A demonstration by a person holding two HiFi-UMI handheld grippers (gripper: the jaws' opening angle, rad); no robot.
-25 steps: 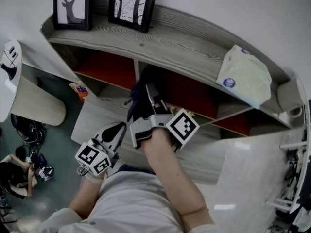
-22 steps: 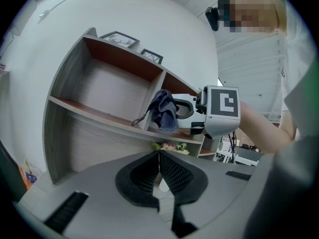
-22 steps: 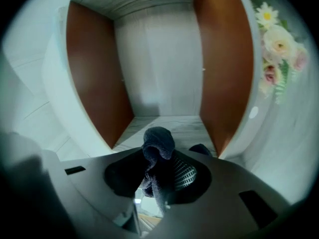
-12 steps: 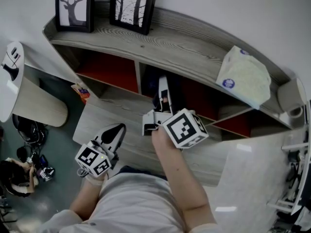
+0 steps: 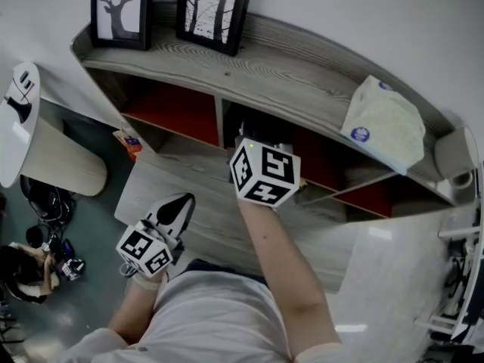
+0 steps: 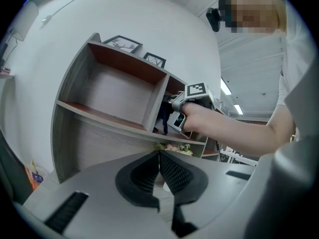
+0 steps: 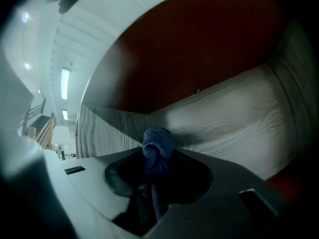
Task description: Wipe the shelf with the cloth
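Note:
The grey wood shelf [image 5: 302, 74] has red-backed compartments. My right gripper reaches into the middle compartment [image 5: 261, 127]; in the head view only its marker cube [image 5: 265, 172] shows, the jaws are hidden. In the right gripper view, the right gripper [image 7: 157, 158] is shut on a dark blue cloth [image 7: 158, 146], bunched at the tips close to the wood-grain inner wall [image 7: 234, 118]. The left gripper view shows the cloth [image 6: 163, 119] hanging in front of that hand. My left gripper [image 5: 180, 203] hangs low in front of the shelf, shut [image 6: 159, 161] with nothing in it.
Two framed pictures [image 5: 117, 10] [image 5: 213, 10] stand on the shelf top at the left, a tissue pack [image 5: 382, 123] and a roll [image 5: 454, 157] at the right. A white round table [image 5: 30, 142] stands left. Flowers [image 6: 174, 148] lie under the middle compartment.
My right gripper has pushed forward into the middle compartment with the cloth; its jaws and the cloth are now hidden under the cube in the head view. The left gripper has stayed put.

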